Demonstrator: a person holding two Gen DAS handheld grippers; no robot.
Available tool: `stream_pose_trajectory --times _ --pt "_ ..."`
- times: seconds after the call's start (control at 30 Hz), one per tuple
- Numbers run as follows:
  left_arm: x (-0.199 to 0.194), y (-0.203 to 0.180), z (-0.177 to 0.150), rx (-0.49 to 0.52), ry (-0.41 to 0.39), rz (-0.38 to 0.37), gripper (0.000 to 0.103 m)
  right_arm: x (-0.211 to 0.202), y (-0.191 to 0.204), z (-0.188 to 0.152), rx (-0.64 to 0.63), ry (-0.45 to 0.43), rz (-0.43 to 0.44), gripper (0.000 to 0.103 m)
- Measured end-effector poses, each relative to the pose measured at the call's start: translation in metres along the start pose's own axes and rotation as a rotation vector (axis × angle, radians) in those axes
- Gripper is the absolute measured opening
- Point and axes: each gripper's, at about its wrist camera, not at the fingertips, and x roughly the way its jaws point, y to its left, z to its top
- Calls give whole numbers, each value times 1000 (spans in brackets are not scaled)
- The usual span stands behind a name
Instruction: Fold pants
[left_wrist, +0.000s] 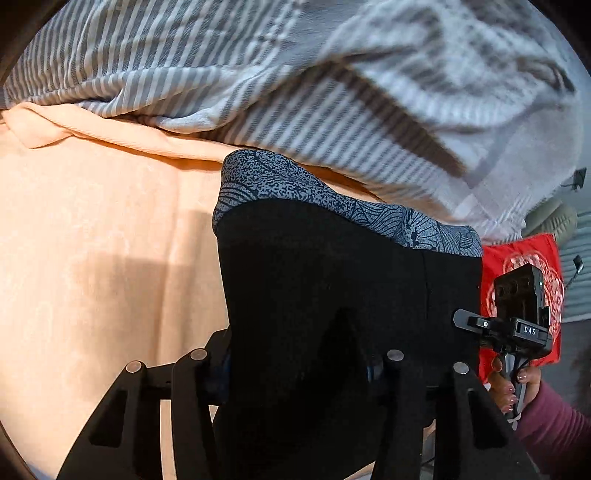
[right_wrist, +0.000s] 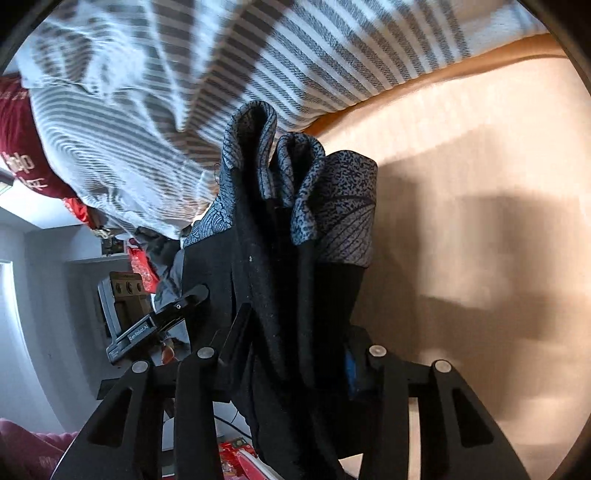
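Note:
Black pants (left_wrist: 314, 280) with a blue-grey patterned waistband (left_wrist: 280, 181) hang above the peach bed sheet (left_wrist: 92, 258). My left gripper (left_wrist: 295, 369) is shut on the black fabric, which fills the gap between its fingers and hides the pads. In the right wrist view the pants (right_wrist: 273, 295) are bunched into vertical folds, the waistband (right_wrist: 332, 199) curling at the top. My right gripper (right_wrist: 295, 354) is shut on that bunch. A hand (left_wrist: 513, 391) in a maroon sleeve holds the right tool at the left view's right edge.
A grey-and-white striped blanket (left_wrist: 258, 74) lies rumpled across the far side of the bed. A red cushion (left_wrist: 524, 254) sits past the bed's edge. In the right wrist view, dark red cloth (right_wrist: 22, 147) and a pale wall (right_wrist: 48, 295) are at left.

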Motion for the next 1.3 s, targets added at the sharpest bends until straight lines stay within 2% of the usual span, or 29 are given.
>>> stream_pose_trajectory --times 0.23,0.37,0.53,0.67,0.77,0.87,0.97,1.07,1.13,1.2,1.3 --pt "-16 -16 -46 -32 1 20 52 -32 -3 -35 -13 16 -3 44" --pt "-17 -21 -72 -27 29 28 52 -42 -8 -60 -15 15 -11 44" --pt "-2 -10 -99 4 64 44 52 -32 -20 -93 10 -1 -32 44" --pt "17 11 -116 -37 83 42 52 -16 -34 -110 24 -3 -92 47" --pt "11 16 -120 -41 63 26 52 -14 -38 -115 18 -15 -129 52" --pt "1 16 -120 -27 62 90 59 -21 -35 -118 47 -40 -170 58" --pt "-21 19 -118 -39 34 106 59 -34 -28 -123 66 -69 -261 60" --pt "-46 10 -121 23 -4 142 59 -52 -22 -131 84 -117 -301 60" --pt "-56 -7 -125 97 -19 170 59 -64 -18 -135 88 -160 -315 52" --pt "-58 -24 -129 155 -24 167 59 -73 -6 -140 73 -199 -346 29" --pt "-49 -39 -134 190 -8 156 59 -74 9 -145 36 -211 -376 28"
